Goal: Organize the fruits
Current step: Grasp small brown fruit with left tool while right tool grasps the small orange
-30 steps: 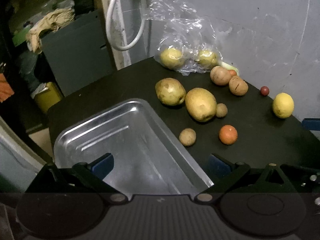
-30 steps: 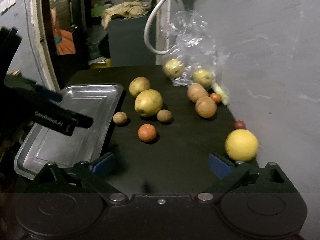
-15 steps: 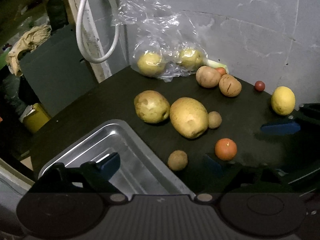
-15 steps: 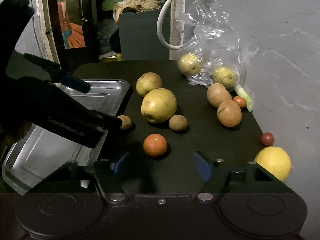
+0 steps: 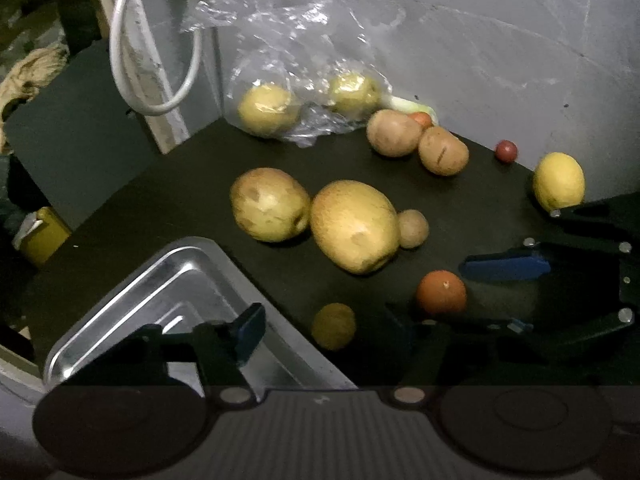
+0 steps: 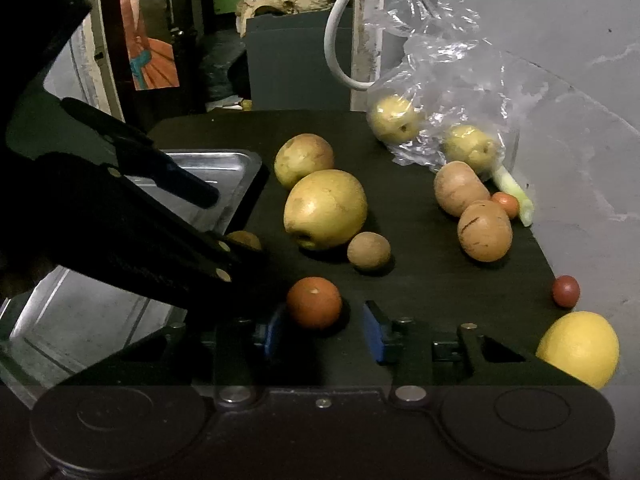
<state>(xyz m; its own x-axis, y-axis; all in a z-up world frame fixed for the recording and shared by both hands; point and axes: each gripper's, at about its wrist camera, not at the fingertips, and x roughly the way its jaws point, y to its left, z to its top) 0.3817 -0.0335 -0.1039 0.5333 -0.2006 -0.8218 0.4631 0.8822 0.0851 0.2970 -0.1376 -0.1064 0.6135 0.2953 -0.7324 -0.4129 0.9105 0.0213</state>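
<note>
**Right tool straddling the orange fruit; left tool open above the tray corner**

The right tool (image 6: 320, 334) sits low on the dark desk (image 6: 432, 280) with its blue pads (image 6: 374, 338) on either side of the orange fruit (image 6: 314, 302). A gap shows on both sides of the fruit, so the fingers are partly open and grip nothing. The fruit rests on the desk near its front edge.

The left tool (image 5: 324, 330) is wide open and empty. One pad (image 5: 250, 326) hangs over the metal tray (image 5: 132, 292), which lies at the front left corner of the desk. A small brown fruit (image 5: 334, 326) lies between the left tool's fingers, just beside the tray rim.

Toward the middle of the desk, two large yellow-green fruits (image 6: 326, 208) touch each other, with a second small brown fruit (image 6: 368, 250) against the larger one. Two brown oval fruits (image 6: 484, 230) lie near the right edge. A clear plastic bag (image 6: 444, 92) holding two yellow fruits rests at the back edge against the wall. A yellow lemon (image 6: 578, 348) and a small red fruit (image 6: 566, 290) lie at the front right corner.
</note>
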